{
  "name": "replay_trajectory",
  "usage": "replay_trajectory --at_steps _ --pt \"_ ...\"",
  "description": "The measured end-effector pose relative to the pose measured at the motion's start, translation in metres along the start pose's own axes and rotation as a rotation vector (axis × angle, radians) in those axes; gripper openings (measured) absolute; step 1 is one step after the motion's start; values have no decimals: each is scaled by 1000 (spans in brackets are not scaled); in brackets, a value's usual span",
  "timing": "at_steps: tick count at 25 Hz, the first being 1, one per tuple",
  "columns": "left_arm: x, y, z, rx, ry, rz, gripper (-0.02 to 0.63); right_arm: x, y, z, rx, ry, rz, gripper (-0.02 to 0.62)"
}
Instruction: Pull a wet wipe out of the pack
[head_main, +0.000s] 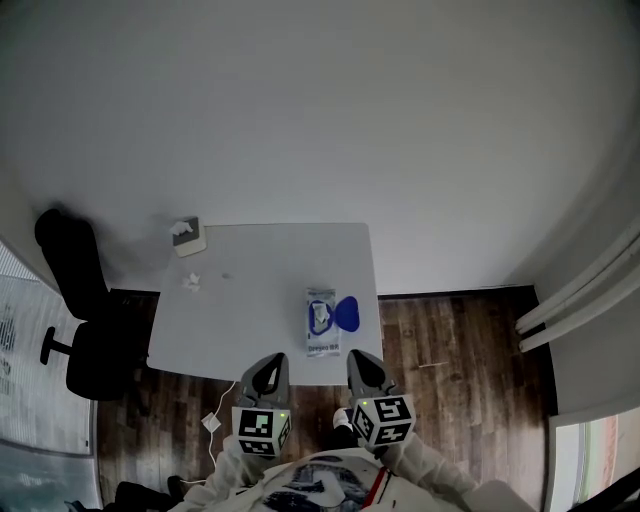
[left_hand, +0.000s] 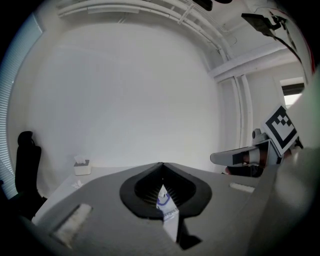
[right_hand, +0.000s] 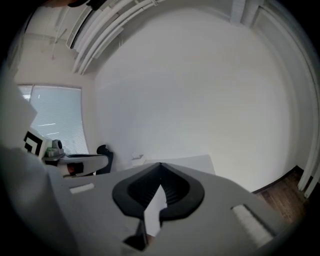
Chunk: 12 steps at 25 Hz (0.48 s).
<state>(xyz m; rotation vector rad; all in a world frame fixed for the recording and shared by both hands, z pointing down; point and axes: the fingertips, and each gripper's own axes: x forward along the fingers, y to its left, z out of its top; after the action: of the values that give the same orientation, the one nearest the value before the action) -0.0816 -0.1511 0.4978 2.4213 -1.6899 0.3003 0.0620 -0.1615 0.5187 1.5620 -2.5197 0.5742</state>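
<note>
On the white table (head_main: 270, 270), near its front right corner, lies the wet wipe pack (head_main: 322, 322), flat, with its blue lid (head_main: 348, 315) flipped open to the right. A bit of white at the opening may be a wipe tip, though it is too small to be sure. Both grippers sit level with the table's near edge, well short of the pack and touching nothing.

The left gripper (head_main: 268, 366) has its jaws closed together with nothing between them. In the left gripper view the pack (left_hand: 168, 209) shows only through the slit below the met tips. The right gripper (head_main: 362, 366) is likewise closed and empty, its tips meeting in the right gripper view (right_hand: 160, 167). The pack lies ahead of the two and between their lines.

At the table's far left corner stands a tissue box (head_main: 187, 236), with a small crumpled white scrap (head_main: 190, 282) near it. A black office chair (head_main: 85, 330) stands left of the table on the wooden floor (head_main: 450, 340).
</note>
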Motion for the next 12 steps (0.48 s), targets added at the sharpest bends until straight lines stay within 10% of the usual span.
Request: replay_trajectory --at_steps 12 --pt "74 10 27 27 13 65 5 63 -54 35 25 -22 67 6"
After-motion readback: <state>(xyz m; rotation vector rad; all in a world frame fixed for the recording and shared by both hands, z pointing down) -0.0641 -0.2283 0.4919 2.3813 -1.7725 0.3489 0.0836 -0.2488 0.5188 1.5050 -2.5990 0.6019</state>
